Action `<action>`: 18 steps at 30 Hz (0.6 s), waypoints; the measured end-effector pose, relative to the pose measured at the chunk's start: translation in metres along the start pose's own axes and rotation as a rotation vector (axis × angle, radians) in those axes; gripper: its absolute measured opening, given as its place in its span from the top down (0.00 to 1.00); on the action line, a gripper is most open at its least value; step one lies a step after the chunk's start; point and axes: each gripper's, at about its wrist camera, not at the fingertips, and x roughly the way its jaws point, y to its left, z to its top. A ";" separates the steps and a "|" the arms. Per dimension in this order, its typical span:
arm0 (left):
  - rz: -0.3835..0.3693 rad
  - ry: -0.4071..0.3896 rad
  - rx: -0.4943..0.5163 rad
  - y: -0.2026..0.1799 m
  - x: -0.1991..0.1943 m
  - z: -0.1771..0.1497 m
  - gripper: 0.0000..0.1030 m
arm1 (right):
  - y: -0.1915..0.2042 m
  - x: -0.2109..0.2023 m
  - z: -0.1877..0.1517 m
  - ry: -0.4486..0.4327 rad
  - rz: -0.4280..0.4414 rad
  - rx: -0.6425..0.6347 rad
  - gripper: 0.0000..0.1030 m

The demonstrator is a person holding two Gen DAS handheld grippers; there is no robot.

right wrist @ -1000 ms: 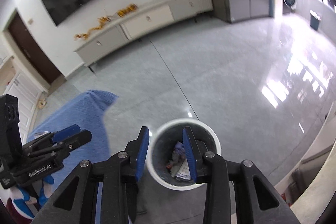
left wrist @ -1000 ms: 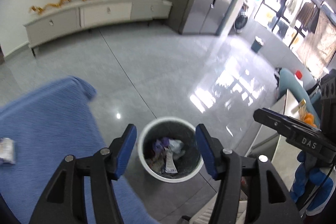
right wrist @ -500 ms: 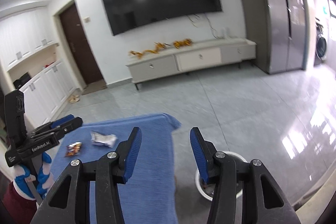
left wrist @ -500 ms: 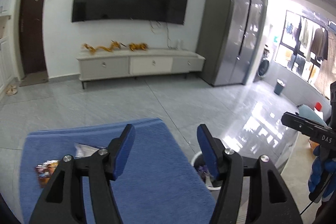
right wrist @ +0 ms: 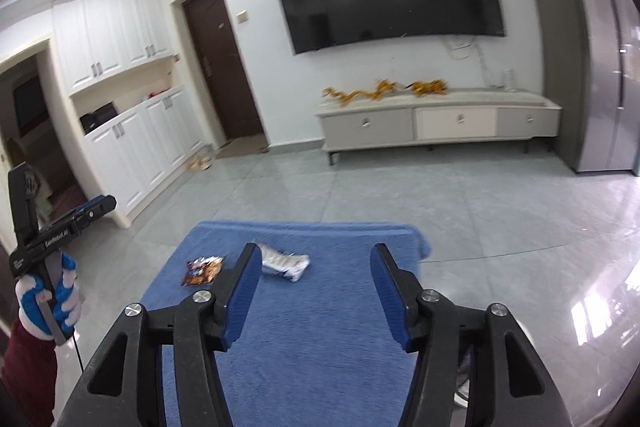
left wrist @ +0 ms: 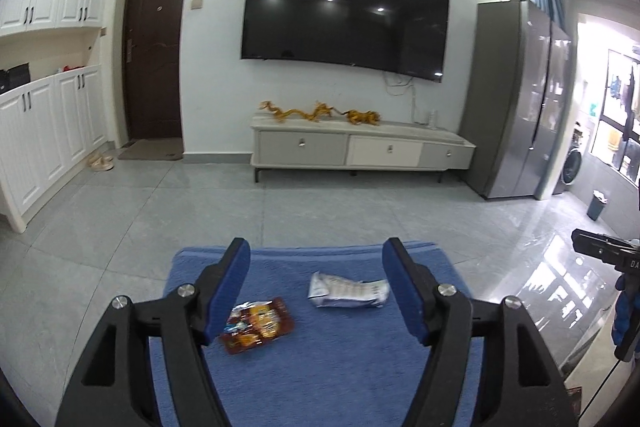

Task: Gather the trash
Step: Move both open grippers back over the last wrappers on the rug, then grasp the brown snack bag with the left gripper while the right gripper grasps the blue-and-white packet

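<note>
Two wrappers lie on a table under a blue cloth (left wrist: 320, 367). A red-orange snack wrapper (left wrist: 258, 323) lies to the left and a crumpled white wrapper (left wrist: 348, 291) to the right. Both also show in the right wrist view, the red one (right wrist: 202, 270) and the white one (right wrist: 286, 261). My left gripper (left wrist: 316, 291) is open and empty, held above the cloth just short of the wrappers. My right gripper (right wrist: 316, 291) is open and empty, above the cloth on the near side of the white wrapper. The trash bin is out of view.
Grey tiled floor (left wrist: 320, 211) surrounds the table. A low TV cabinet (left wrist: 360, 147) and a wall TV (left wrist: 344, 27) stand at the far wall, a grey fridge (left wrist: 520, 99) to the right, white cupboards (left wrist: 44, 131) to the left. The other gripper shows at the edge of each view (right wrist: 60, 227).
Both grippers swung up and left, from over the white trash bin on the floor to above the blue-clothed table. The bin has left both views; the two wrappers now lie ahead.
</note>
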 end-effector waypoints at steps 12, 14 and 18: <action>0.082 0.312 -0.109 0.097 0.132 -0.089 0.34 | 0.009 0.142 -0.019 0.193 0.117 -0.025 0.39; 0.092 0.360 -0.136 0.108 0.154 -0.105 0.34 | 0.004 0.160 -0.026 0.222 0.125 -0.007 0.39; 0.110 0.435 -0.168 0.118 0.189 -0.129 0.34 | -0.004 0.201 -0.034 0.276 0.137 0.001 0.39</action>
